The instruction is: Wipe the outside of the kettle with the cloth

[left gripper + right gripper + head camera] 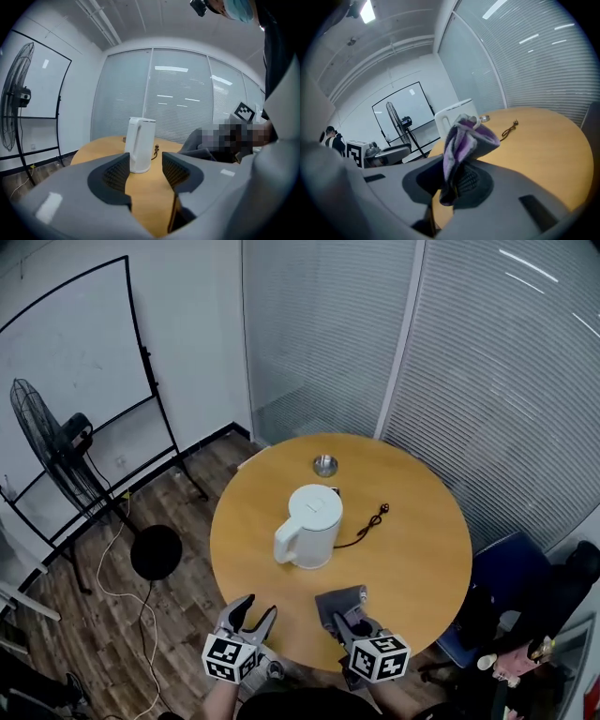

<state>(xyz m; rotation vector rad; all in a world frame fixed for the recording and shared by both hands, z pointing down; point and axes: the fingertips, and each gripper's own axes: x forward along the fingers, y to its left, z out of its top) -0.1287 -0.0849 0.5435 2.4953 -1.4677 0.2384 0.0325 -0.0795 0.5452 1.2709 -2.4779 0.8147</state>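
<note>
Both grippers are held low over the near edge of the round table [417, 554], tilted slightly downward. The left gripper [255, 608] is spread wide, with nothing between its jaws. The grey-purple cloth [337, 599] is pinched in the right gripper [353, 617]. The kettle [309, 526] stands ahead of both and apart from them, apparently with bare tabletop between.

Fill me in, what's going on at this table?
A person holds a claw in each hand at the near edge of a round table. The right claw is shut on a grey and purple cloth. The left claw is open and empty, pointed at the white kettle standing mid-table, a cord beside it. No wiping yet: the cloth is clear of the kettle.
</note>
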